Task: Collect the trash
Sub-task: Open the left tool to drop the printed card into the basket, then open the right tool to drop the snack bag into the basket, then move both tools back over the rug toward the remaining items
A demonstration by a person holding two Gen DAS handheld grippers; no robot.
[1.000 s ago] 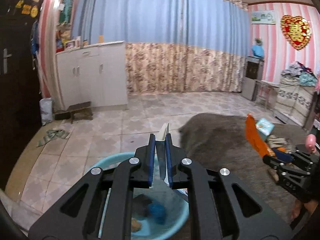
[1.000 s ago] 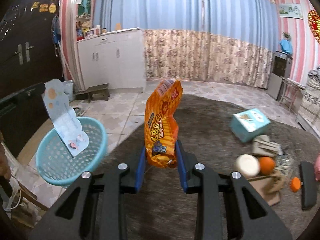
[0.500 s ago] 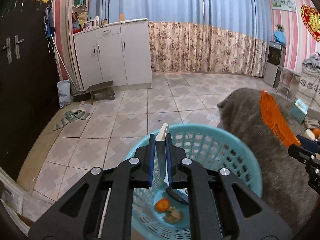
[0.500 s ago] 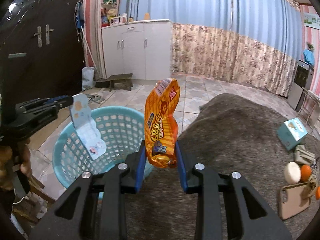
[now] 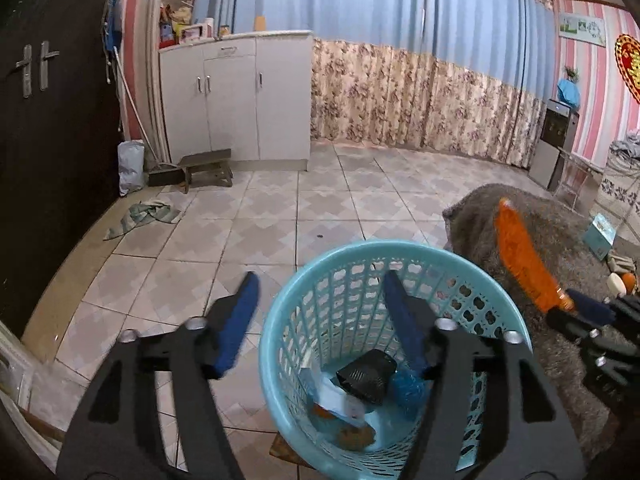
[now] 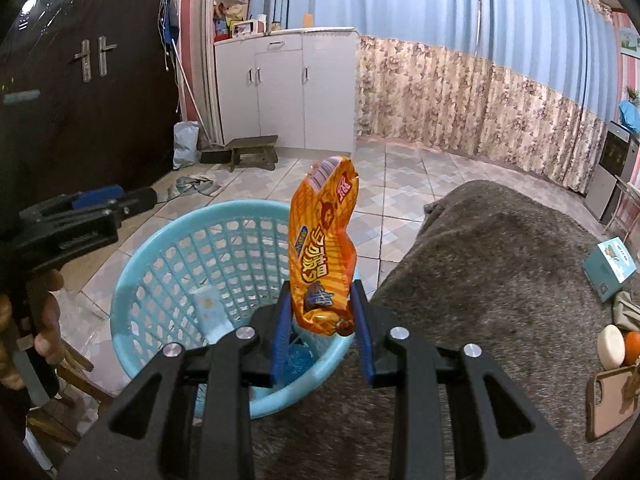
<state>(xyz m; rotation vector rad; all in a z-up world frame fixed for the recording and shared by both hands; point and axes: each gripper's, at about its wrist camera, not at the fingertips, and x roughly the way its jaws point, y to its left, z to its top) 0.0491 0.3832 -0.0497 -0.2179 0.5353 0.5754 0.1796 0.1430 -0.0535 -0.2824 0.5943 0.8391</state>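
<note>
The light blue plastic basket (image 5: 360, 247) stands on the tiled floor beside a grey rug. My left gripper (image 5: 320, 280) hangs over its near-left rim, jaws opening and nothing between them. A white-and-blue paper wrapper (image 5: 338, 396) lies in the basket with a black item (image 5: 366, 374), a blue ball (image 5: 406, 386) and orange scraps. My right gripper (image 6: 322, 300) is shut on the bottom of an upright orange snack bag (image 6: 322, 240), held over the basket's (image 6: 160, 248) right rim. The left gripper (image 6: 120, 198) shows at the left there, in a hand.
The grey rug (image 6: 500, 260) carries a teal box (image 6: 610, 266), a white round thing (image 6: 610, 346), an orange fruit (image 6: 632, 346) and a phone case (image 6: 608, 400). A white cupboard (image 5: 240, 100), a low stool (image 5: 208, 164) and a crumpled cloth (image 5: 148, 214) are beyond the basket.
The left jaws have opened and the paper wrapper has dropped from them into the basket. Both grippers have moved closer over the basket; the right still holds the snack bag.
</note>
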